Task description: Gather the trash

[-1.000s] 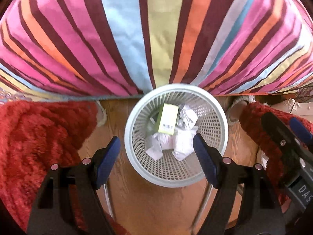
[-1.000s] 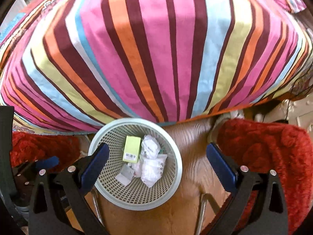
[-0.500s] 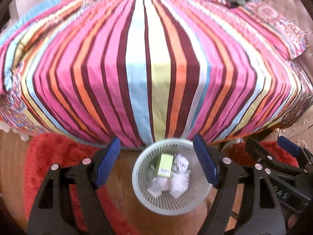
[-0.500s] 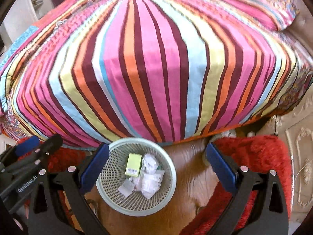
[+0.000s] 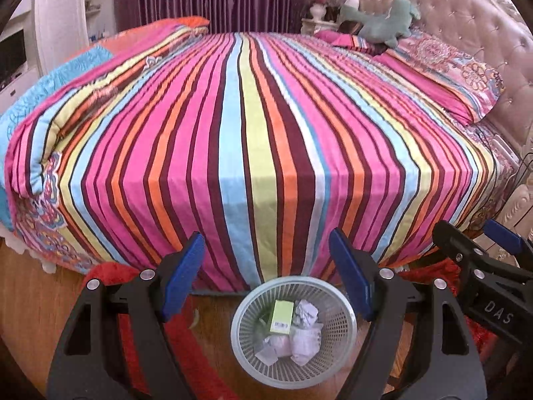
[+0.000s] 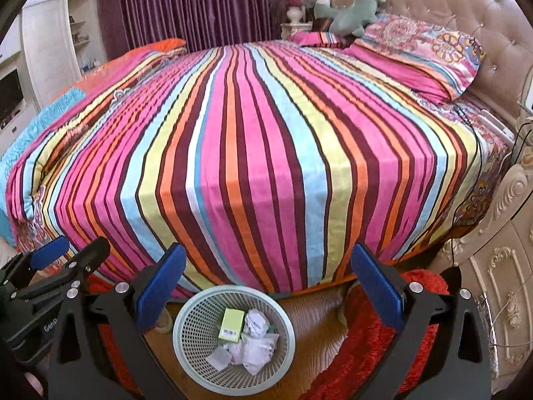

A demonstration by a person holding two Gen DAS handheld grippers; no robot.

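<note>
**Q:** Where's all the trash sitting right now?

**Me:** It's all inside the white mesh wastebasket point(image 5: 346, 350), which stands on the wooden floor point(image 6: 316, 313) right at the foot of the striped bed point(image 5: 253, 140). In the basket there's a lime-green box point(image 5: 282, 313) with a barcode label, leaning toward the bed side, and just beside it some crumpled white paper point(image 5: 304, 310). More white scraps point(image 6: 256, 353) are piled on the side of the basket away from the bed.

**Q:** And your grippers?

**Me:** My left hand-held gripper point(image 5: 266, 280) hangs above the basket with its blue pads spread wide, nothing between them. My right hand-held gripper point(image 6: 266, 283) is the same: jaws wide apart, empty, with the basket showing low between its fingers. Each one peeks into the other's camera at the edge.

**Q:** Anything else around the basket?

**Me:** Fluffy red rugs point(image 6: 376, 343) lie on the floor to either side of it. Far from the basket, up at the headboard end of the bed, there's a green plush toy point(image 6: 353, 10) sitting on patterned pillows point(image 6: 419, 50).
</note>
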